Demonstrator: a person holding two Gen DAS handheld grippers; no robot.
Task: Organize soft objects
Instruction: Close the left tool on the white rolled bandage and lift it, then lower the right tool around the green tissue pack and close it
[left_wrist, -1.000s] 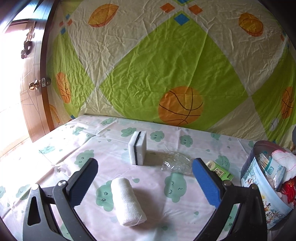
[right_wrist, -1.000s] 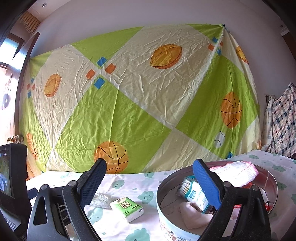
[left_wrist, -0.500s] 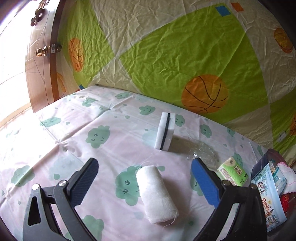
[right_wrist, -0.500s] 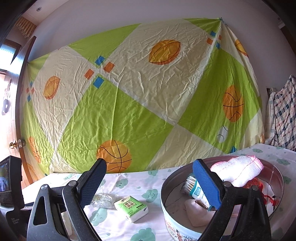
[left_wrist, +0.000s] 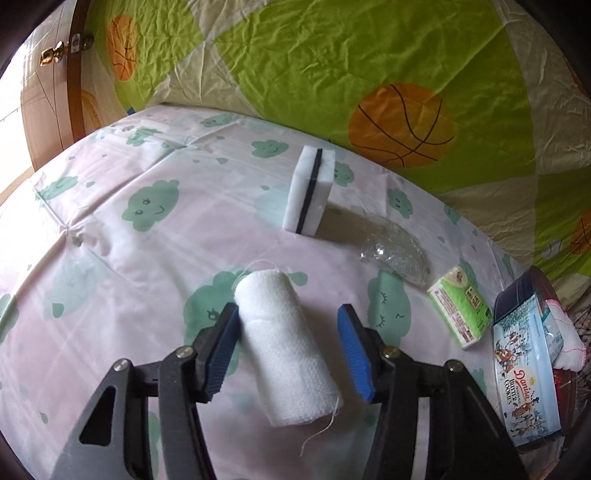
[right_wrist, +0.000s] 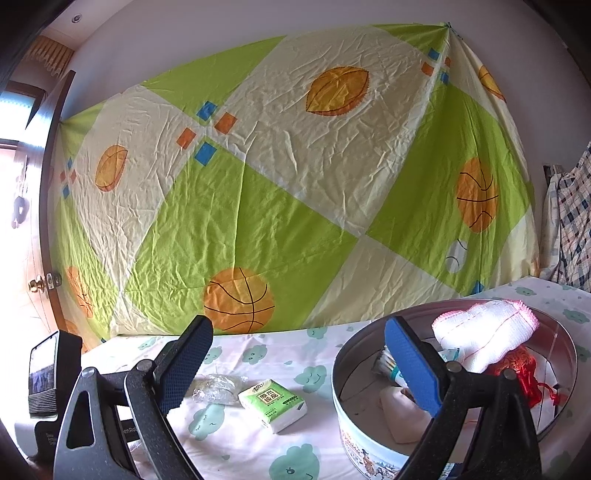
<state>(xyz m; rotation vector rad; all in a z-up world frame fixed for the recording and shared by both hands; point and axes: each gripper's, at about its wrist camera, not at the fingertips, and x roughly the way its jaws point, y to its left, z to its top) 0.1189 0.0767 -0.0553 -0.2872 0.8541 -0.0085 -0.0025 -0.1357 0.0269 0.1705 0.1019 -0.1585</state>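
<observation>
My left gripper (left_wrist: 288, 332) is closing around the gauze roll (left_wrist: 286, 343), which lies between my jaws on the tablecloth (left_wrist: 122, 266); its long axis runs nearly along my pointing line, tilted a little; the left pad seems to touch it, the right pad stands just clear; the cookie tin (left_wrist: 524, 373) sits well right of the roll; my right gripper (right_wrist: 295, 365) hangs wide and empty by that tin.

The right gripper (right_wrist: 295, 365) hangs with its blue-padded jaws wide apart and nothing between them, above a table under a pale cloud-printed cloth (right_wrist: 243, 435). Beneath it lie a green-and-white tissue packet (right_wrist: 272, 405) and crumpled clear plastic (right_wrist: 216, 387) — just beside each other. A round metal cookie tin (right_wrist: 347, 424) holds a white pink-edged cloth (right_wrist: 484, 332), a red tasselled item (right_wrist: 528, 369) and cotton swabs (right_wrist: 386, 363).
</observation>
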